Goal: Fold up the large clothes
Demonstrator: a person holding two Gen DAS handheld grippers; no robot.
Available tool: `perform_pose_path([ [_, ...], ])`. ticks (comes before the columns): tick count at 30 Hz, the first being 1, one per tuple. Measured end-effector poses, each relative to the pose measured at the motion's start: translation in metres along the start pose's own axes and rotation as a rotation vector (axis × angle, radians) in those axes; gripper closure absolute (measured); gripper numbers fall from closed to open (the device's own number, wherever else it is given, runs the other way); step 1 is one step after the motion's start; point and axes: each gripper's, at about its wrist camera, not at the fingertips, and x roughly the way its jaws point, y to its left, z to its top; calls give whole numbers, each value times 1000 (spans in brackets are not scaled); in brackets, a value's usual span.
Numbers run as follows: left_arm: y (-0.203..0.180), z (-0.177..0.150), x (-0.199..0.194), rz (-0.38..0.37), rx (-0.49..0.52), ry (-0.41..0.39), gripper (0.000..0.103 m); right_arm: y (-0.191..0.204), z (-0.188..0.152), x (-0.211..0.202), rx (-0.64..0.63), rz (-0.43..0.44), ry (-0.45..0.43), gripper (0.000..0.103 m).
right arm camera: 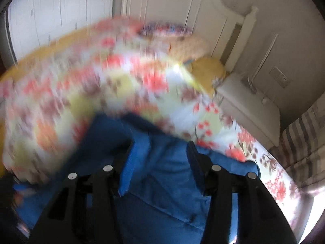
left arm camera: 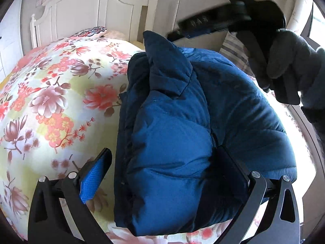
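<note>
A blue puffer jacket [left arm camera: 182, 126] lies folded into a thick bundle on the flowered bedspread [left arm camera: 52, 93]. My left gripper [left arm camera: 164, 150] stands wide around its near end. The right finger presses into a fold, while the blue left pad [left arm camera: 95, 174] sits just clear of the fabric. A corner of the jacket [left arm camera: 160, 52] sticks up at the far end. My right gripper [left arm camera: 182, 30], held by a grey-gloved hand [left arm camera: 290, 61], hovers blurred just above that corner. In the blurred right wrist view the right gripper [right arm camera: 162, 154] has its jaws apart over the jacket [right arm camera: 166, 183], pads not pressing on it.
A white headboard [left arm camera: 85, 12] and a patterned pillow [left arm camera: 91, 31] are at the far end of the bed. A white nightstand [right arm camera: 247, 103] and striped fabric [right arm camera: 304, 142] stand to the right. White wardrobe doors [right arm camera: 50, 14] are behind.
</note>
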Motion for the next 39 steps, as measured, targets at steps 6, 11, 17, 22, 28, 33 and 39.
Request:
perform_pose_path([
  [6, -2, -1, -3, 35, -3, 6, 4, 51, -10, 51, -184, -53, 136, 53],
  [11, 15, 6, -20, -88, -82, 15, 5, 46, -13, 13, -155, -29, 58, 52],
  [17, 92, 37, -10, -305, -356, 83, 5, -46, -97, -99, 284, 219, -229, 2],
  [22, 93, 48, 46, -415, -329, 274, 4, -107, -201, -107, 671, 408, -214, 2],
  [28, 100, 45, 77, -577, -338, 339, 4, -90, -246, -52, 758, 593, -5, 2],
  [33, 90, 32, 74, -696, -364, 345, 9, -79, -238, -32, 768, 677, -26, 2],
  [39, 55, 49, 60, -671, -314, 198, 29, -72, -241, -61, 641, 548, -195, 38],
])
